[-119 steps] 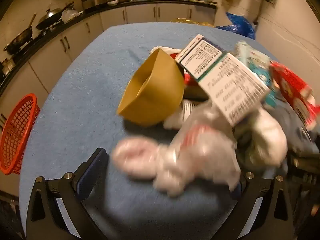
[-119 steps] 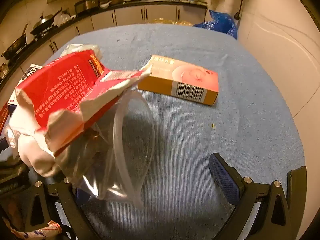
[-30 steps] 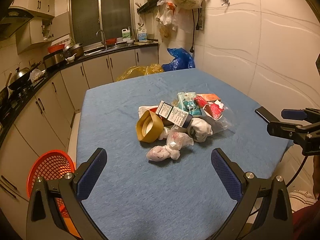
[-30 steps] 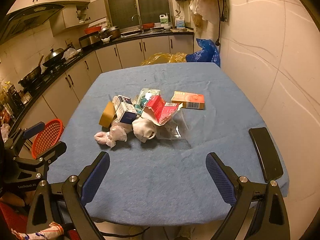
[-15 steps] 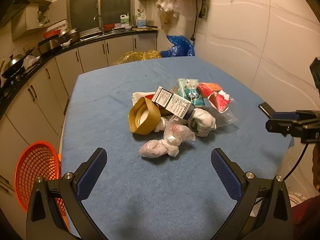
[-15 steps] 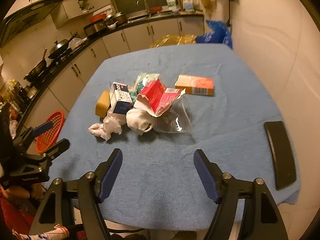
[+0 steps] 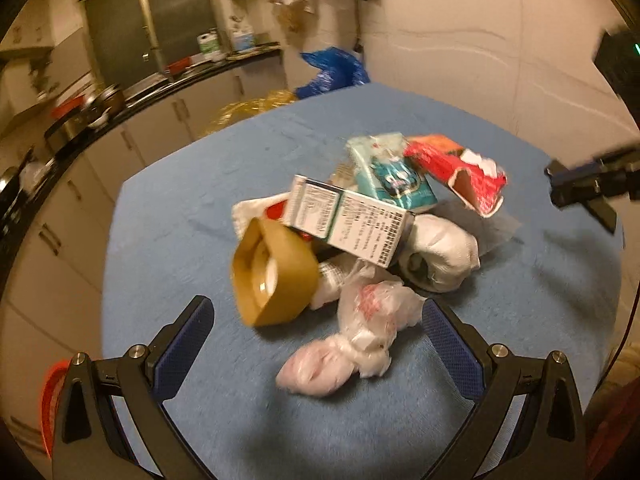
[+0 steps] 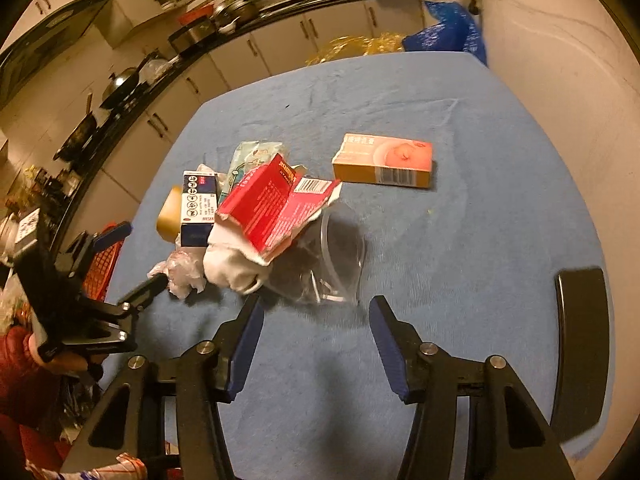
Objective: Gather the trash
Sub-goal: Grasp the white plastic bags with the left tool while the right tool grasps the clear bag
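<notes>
Left gripper: gaping wide, gripping nothing, crumpled white plastic bag lying between its fingers.
Right gripper: hanging open, empty.
Trash pile (tablecloth centre): torn red carton leaning over clear plastic tub.
Writing: blurred, unreadable.

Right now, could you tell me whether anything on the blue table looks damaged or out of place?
The red cardboard carton is torn open, its ragged white edge leaning on the heap. The orange rectangular box lies apart from the pile, alone on the blue tablecloth. Both tools are open and hold nothing.

Two grippers – four cartons
</notes>
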Demonstrator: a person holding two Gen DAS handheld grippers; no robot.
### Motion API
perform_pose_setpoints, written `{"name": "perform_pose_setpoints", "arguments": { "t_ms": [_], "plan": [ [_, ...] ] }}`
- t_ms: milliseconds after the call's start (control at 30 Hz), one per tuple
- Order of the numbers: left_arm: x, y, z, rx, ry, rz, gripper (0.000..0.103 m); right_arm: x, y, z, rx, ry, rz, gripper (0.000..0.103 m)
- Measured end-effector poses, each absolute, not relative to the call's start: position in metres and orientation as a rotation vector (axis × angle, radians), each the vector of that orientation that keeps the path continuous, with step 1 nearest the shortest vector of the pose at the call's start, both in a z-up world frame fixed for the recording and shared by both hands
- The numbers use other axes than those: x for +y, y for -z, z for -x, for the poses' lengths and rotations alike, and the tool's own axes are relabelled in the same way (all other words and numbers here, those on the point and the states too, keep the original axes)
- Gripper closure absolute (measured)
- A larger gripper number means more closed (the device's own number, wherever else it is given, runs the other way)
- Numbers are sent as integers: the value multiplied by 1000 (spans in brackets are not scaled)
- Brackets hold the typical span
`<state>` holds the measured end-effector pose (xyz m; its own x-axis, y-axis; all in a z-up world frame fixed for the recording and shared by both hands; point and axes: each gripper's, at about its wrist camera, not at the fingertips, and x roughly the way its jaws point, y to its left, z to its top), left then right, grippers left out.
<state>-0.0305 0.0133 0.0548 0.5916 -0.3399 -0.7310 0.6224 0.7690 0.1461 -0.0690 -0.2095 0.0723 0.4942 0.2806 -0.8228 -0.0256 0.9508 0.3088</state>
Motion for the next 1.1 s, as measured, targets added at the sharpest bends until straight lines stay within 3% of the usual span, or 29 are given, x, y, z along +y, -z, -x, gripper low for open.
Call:
{"name": "perform_pose_setpoints", "arguments": {
  "t_ms": [200, 267, 333, 367, 400, 433, 600, 833, 1100],
  "plan": [
    [-16, -37, 25, 743, 638, -521, 0, -213, -56, 35, 1083, -258, -243, 46],
    [-22, -32, 23, 747, 632, -525, 1, -211, -50, 25, 1099, -287, -246, 63],
    [-25, -28, 23, 743, 611, -526, 14, -207, -44, 20, 1115, -309, -239, 76],
    [-26, -25, 23, 750, 590, -532, 33, -204, -42, 18, 1123, -314, -232, 86],
    [-26, -21, 22, 765, 564, -532, 57, -202, -42, 19, 1125, -325, -238, 89],
    [-26, -19, 22, 775, 543, -526, 61, -201, -43, 20, 1123, -333, -245, 90],
    [-16, -24, 37, 809, 502, -415, 68, -196, -49, 38, 1115, -333, -301, 96],
    [6, -38, 62, 898, 599, -181, 69, -192, -55, 72, 1126, -316, -349, 97],
    [18, -45, 68, 886, 619, -174, 66, -183, -60, 88, 1106, -291, -355, 97]
  ]
}}
